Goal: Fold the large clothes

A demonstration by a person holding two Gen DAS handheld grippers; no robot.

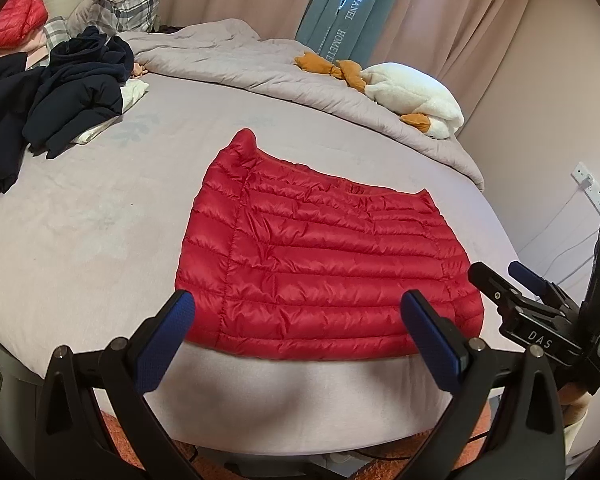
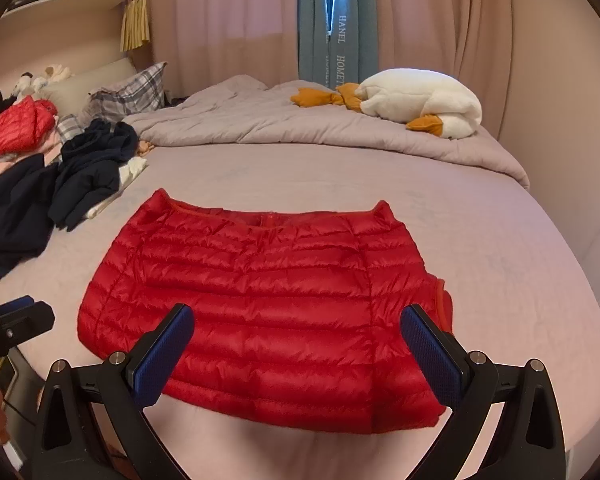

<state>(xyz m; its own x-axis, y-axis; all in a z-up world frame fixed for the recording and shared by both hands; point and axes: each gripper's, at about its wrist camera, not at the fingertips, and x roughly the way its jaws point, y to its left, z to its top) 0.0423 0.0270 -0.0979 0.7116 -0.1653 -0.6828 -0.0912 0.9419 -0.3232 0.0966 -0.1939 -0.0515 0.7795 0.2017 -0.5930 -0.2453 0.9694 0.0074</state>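
A red quilted down jacket (image 1: 324, 264) (image 2: 268, 300) lies flat on the grey bed sheet (image 1: 100, 216) (image 2: 480, 248), folded into a wide block with its hem near the bed's front edge. My left gripper (image 1: 298, 312) hovers open just over that front edge, nothing between its blue pads. My right gripper (image 2: 296, 328) is open too, above the jacket's near hem. In the left wrist view the right gripper (image 1: 504, 276) shows at the right edge, beside the jacket's right side. The left gripper's tip (image 2: 16, 316) appears at the left edge of the right wrist view.
A heap of dark navy clothes (image 1: 52, 92) (image 2: 60, 184) lies at the left of the bed, with another red jacket (image 2: 16, 128) behind it. A bunched grey duvet (image 1: 284, 68) and a white plush goose (image 2: 420, 100) lie at the back. The wall socket (image 1: 592, 188) is on the right.
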